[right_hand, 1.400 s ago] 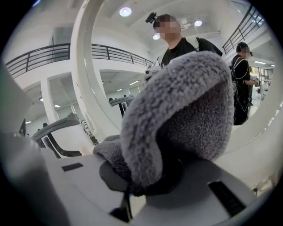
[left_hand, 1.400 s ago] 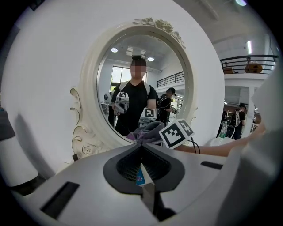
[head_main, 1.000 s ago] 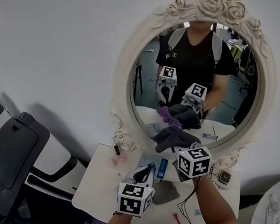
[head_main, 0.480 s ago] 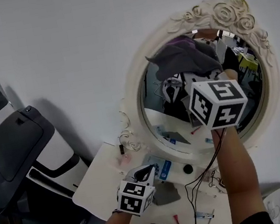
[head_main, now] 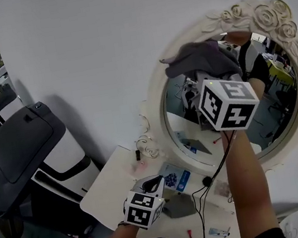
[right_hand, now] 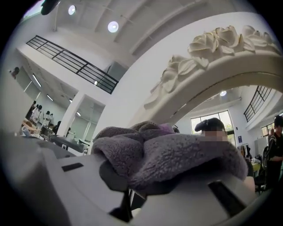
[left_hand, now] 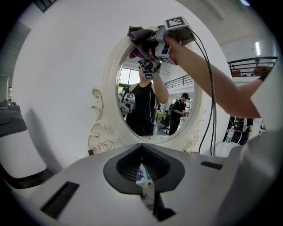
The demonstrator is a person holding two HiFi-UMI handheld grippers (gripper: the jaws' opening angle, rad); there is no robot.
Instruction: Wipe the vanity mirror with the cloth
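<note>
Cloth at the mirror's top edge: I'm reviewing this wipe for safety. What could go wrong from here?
The cloth, clamped in the right gripper, sits bunched right by the frame's carved roses; it might snag there. The cable hanging from that gripper drops to the cluttered table; a wide sweep could drag small things off.
</note>
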